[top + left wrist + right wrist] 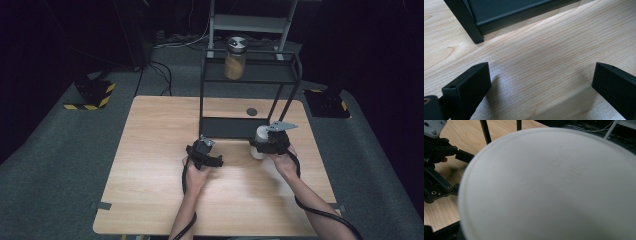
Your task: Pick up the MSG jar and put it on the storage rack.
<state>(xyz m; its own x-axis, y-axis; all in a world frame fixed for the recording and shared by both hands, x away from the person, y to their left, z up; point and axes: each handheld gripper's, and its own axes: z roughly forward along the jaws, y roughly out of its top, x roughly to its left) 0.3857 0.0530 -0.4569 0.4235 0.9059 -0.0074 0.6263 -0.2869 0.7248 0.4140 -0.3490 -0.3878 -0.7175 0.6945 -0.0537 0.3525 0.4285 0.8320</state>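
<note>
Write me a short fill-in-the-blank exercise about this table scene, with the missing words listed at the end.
1. The right gripper is shut on a ____ container.
2. The jar with the metal lid stands on the ____ shelf of the black rack.
3. The left gripper has its jaws ____, with bare table between them.
4. The tabletop is made of light ____.

Missing words: white; top; open; wood
</note>
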